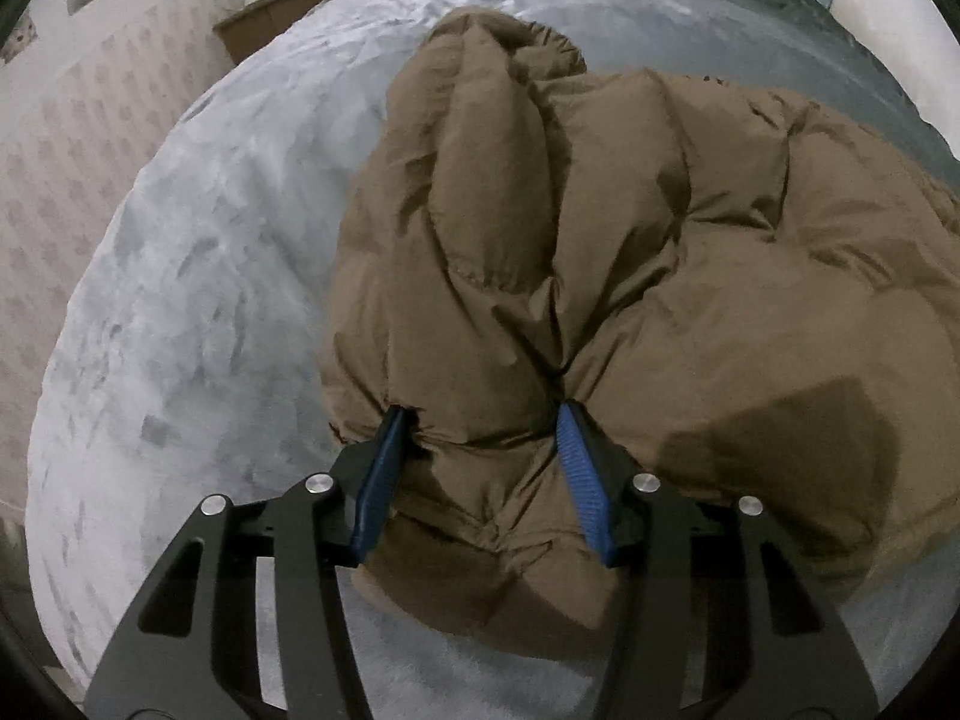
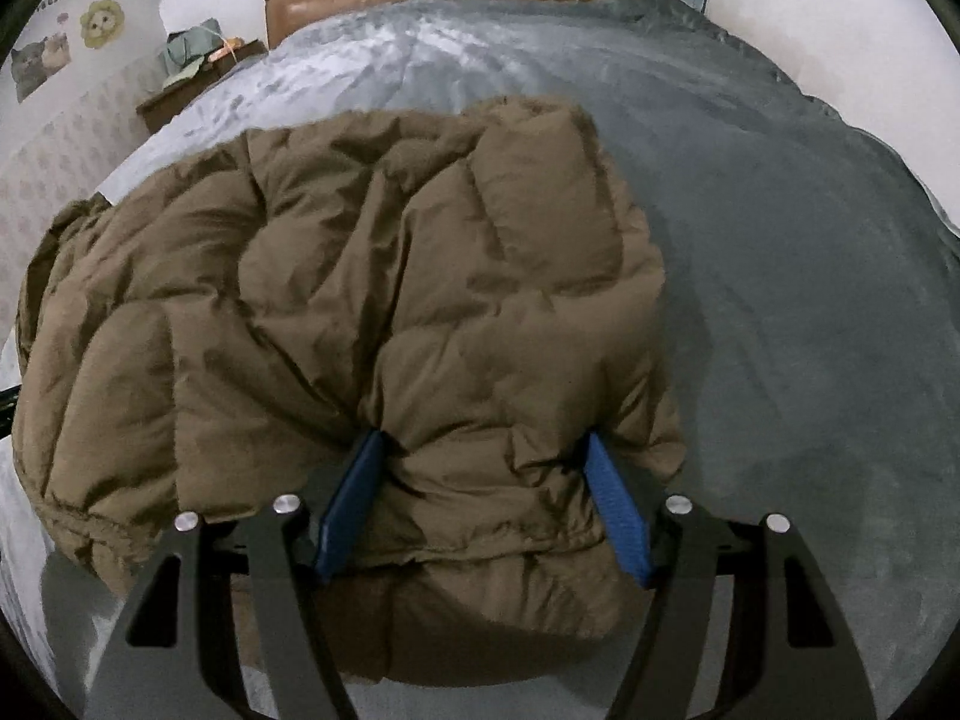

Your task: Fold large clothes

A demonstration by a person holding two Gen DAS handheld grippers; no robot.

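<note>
Both grippers, left gripper (image 1: 477,420) and right gripper (image 2: 483,450), clamp their fingers on the brown puffer jacket (image 1: 600,240) at 6 o'clock. Jacket lies bunched on the bed (image 1: 210,300); judged mid-fold, flattening remains.

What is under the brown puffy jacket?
The brown puffy jacket lies on a grey-blue bed cover, which shows all around it. What the bunched jacket covers cannot be seen. Both grippers' fingers pinch its near edge.
</note>
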